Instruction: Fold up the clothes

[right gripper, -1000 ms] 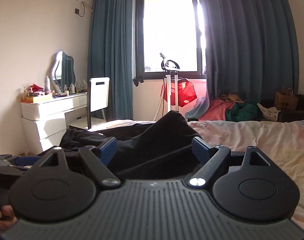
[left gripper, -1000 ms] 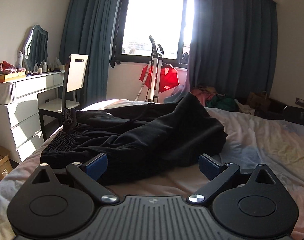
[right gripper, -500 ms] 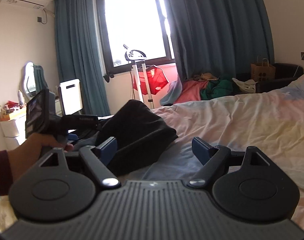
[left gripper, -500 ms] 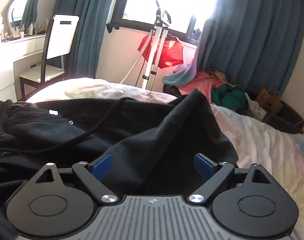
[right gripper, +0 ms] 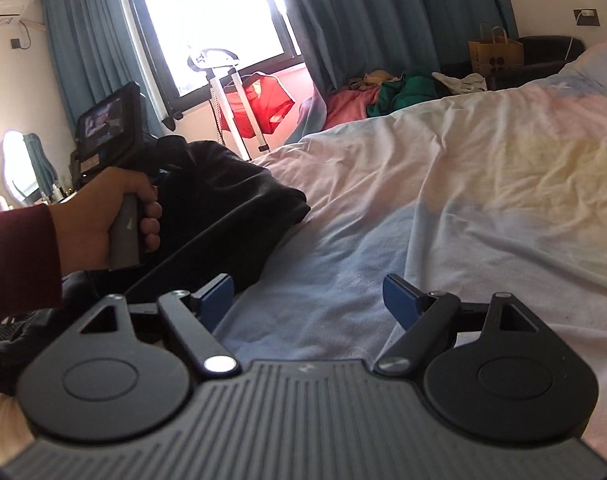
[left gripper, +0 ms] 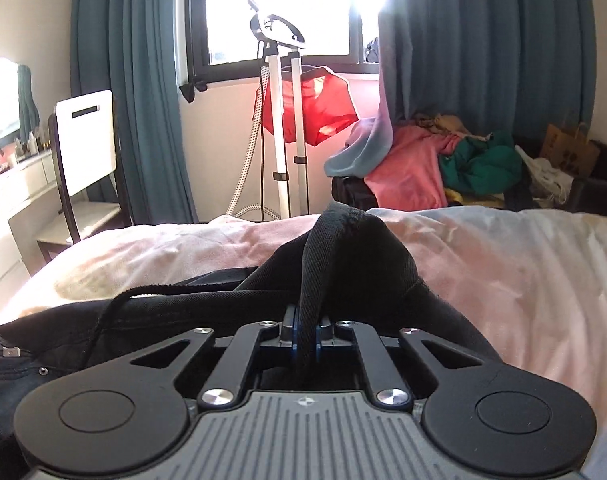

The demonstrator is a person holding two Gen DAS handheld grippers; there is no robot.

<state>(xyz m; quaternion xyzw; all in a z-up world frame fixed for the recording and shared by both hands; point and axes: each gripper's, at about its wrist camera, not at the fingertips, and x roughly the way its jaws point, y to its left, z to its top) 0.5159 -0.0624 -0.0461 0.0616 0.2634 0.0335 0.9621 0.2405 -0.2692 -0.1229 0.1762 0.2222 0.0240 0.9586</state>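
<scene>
A black garment point(left gripper: 355, 264) lies bunched on the bed. In the left wrist view my left gripper point(left gripper: 305, 334) is shut on a raised fold of this garment, the cloth standing up between its blue pads. A black drawstring point(left gripper: 115, 304) trails to the left. In the right wrist view my right gripper point(right gripper: 307, 300) is open and empty, low over the pale sheet, just right of the garment point(right gripper: 239, 200). The hand holding the left gripper shows there at the left point(right gripper: 115, 216).
The bed sheet point(right gripper: 483, 184) spreads wide to the right. Beyond the bed stand a garment steamer point(left gripper: 281, 120) with a red cloth, a pile of clothes point(left gripper: 443, 164), a white chair point(left gripper: 87, 144) and a dresser at the left.
My left gripper moved forward onto the garment's raised fold and closed on it. My right gripper swung right, away from the garment, over bare sheet, still open.
</scene>
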